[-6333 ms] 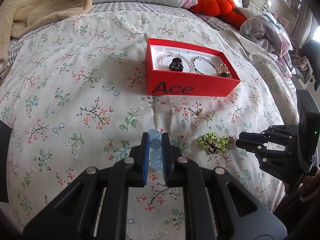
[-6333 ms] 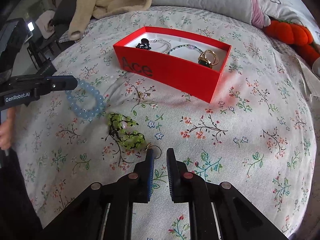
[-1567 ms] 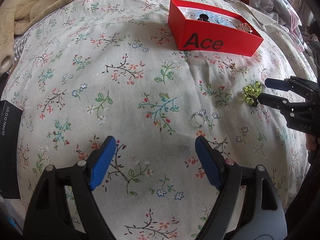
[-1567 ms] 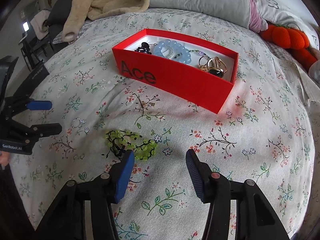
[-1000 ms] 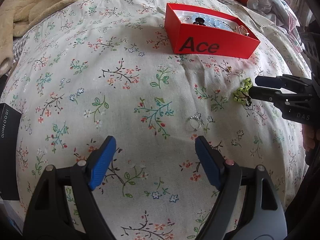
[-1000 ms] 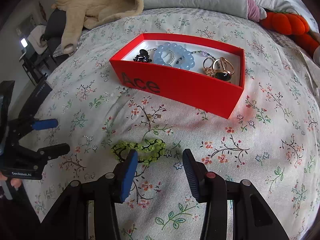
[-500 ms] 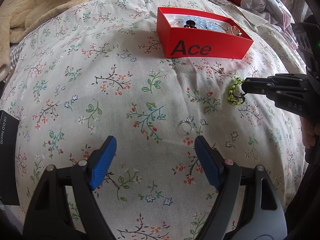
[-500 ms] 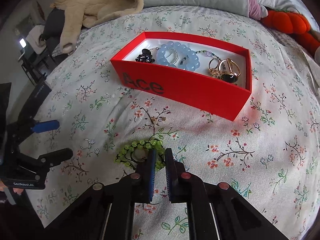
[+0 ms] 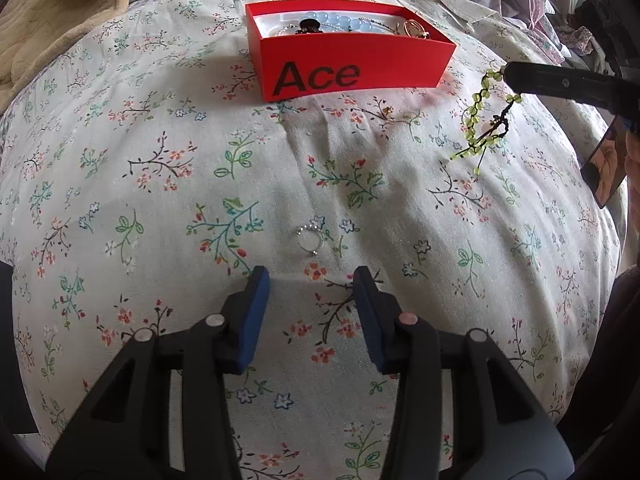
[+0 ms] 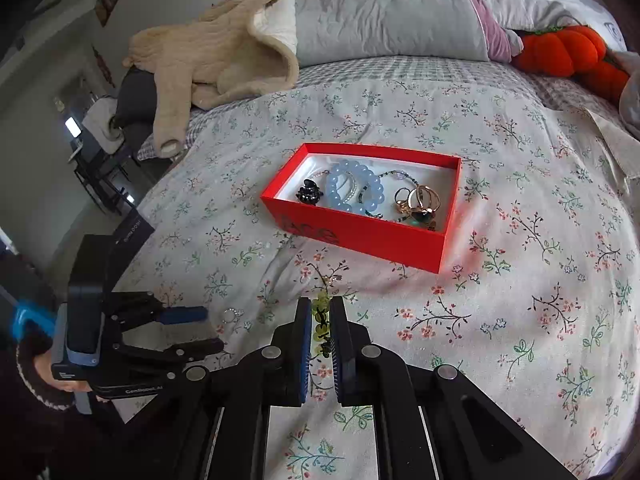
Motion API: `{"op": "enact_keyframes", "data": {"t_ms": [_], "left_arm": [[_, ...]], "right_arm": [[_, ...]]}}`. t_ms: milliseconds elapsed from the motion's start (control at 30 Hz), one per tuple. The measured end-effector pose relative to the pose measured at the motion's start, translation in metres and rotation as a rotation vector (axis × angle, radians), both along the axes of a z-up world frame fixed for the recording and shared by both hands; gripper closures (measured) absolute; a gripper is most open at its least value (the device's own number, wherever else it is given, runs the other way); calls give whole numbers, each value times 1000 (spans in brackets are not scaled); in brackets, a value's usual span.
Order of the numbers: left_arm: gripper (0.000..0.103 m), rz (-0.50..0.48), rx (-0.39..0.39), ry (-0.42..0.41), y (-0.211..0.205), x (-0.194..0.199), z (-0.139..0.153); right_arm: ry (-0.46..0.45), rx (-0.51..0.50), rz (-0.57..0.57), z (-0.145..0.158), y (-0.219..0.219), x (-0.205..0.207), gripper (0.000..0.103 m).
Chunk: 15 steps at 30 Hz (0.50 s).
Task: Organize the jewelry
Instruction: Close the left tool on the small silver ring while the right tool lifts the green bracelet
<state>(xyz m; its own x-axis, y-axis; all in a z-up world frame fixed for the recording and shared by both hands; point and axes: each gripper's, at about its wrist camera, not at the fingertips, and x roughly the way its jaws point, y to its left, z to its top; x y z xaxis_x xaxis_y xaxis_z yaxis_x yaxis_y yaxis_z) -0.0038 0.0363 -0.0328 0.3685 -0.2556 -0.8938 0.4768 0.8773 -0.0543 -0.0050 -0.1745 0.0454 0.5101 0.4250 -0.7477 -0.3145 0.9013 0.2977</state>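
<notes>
Silver ring (image 9: 310,237) on the floral bedspread (image 9: 160,208) lies straight ahead of the left gripper (image 9: 310,300), just beyond its blue-padded fingertips (image 9: 256,286) and centred on the gap; the jaws stand spread wide, holding nothing. The ring lies flat, its stone-set side toward the box, so a short push forward and down looks like all that is needed. This gripper is much the nearer of the two.

The right gripper (image 10: 320,332) is pressed together on the green bead bracelet (image 9: 480,120), which dangles clear of the cover, hanging long and limp. The red box (image 10: 360,236) sits ahead of it and a little to its right, already holding a blue bead bracelet (image 10: 354,192), gold rings (image 10: 418,200) and a black piece (image 10: 309,194).

"Ace" is printed in black on the box front. "GenRobot.AI" reads on the left gripper's body.
</notes>
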Motion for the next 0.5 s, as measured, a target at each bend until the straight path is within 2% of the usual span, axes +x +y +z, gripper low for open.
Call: {"op": "enact_keyframes", "data": {"t_ms": [133,267,400,500], "left_arm": [[61,-7,14,2,-4,0,-2],[61,-5,16,4,-5,3,-4],[61,-10,20,-11,-9,6,-5],[63,-1,29,-20,-11,8,-6]], "right_arm": [[20,21,20,0,1,-3,94],[88,-106,8,-26,9,-1,94],[169,-151,-5,-50,6,0,94],[182,-177,-23,-56,2,0,94]]}}
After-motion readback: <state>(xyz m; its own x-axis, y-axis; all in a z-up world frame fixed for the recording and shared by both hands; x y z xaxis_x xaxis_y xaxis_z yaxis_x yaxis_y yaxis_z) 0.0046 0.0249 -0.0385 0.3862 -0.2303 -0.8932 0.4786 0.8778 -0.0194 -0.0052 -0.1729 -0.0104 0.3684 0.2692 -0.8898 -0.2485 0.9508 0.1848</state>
